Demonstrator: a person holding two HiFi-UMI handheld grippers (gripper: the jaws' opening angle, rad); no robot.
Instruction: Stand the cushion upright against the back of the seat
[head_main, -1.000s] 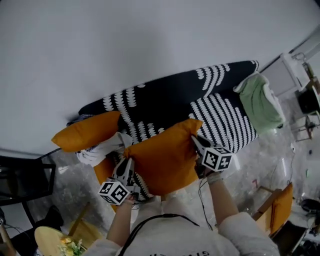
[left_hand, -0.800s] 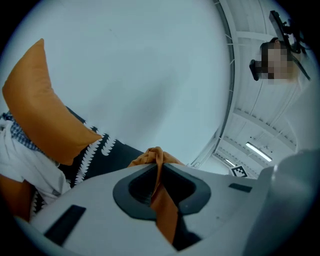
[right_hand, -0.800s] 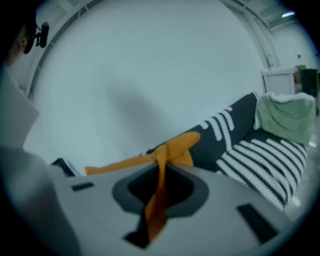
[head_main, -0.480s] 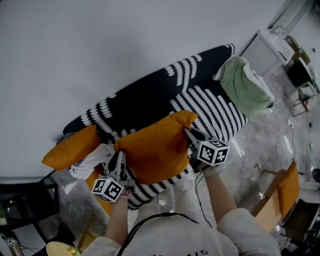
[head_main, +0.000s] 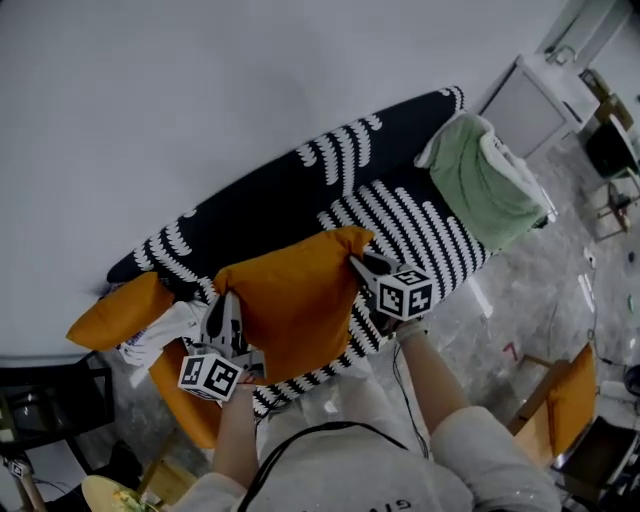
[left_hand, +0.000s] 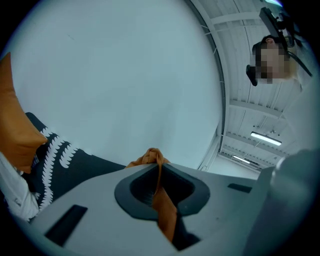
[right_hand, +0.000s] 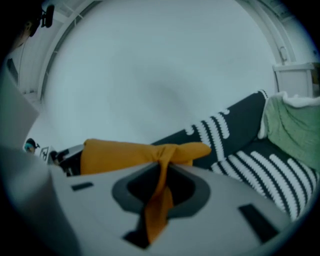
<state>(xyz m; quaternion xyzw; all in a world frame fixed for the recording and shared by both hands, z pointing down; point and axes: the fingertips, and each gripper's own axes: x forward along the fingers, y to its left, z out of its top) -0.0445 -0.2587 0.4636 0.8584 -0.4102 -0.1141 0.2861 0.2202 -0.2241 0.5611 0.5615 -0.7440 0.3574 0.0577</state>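
Note:
I hold an orange cushion (head_main: 290, 305) up over the front of the striped seat (head_main: 425, 225) of a black-and-white sofa, its top edge towards the sofa back (head_main: 300, 190). My left gripper (head_main: 222, 318) is shut on the cushion's left edge. In the left gripper view a fold of orange fabric (left_hand: 164, 212) is pinched in the left gripper (left_hand: 157, 161), whose jaws have just closed a little further. My right gripper (head_main: 362, 266) is shut on the right corner, and the cushion (right_hand: 120, 155) bunches at the right gripper (right_hand: 164, 161).
A second orange cushion (head_main: 110, 315) and a white cloth (head_main: 160, 330) lie at the sofa's left end. Another orange piece (head_main: 190, 410) sits below them. A green blanket (head_main: 485, 190) covers the right end. A white cabinet (head_main: 530, 100) stands beyond. The white wall (head_main: 200, 90) is behind the sofa.
Both grippers have carried the cushion away from me, towards the sofa seat and a little further from the other orange cushion. The head view has swung, so the sofa sits differently in frame.

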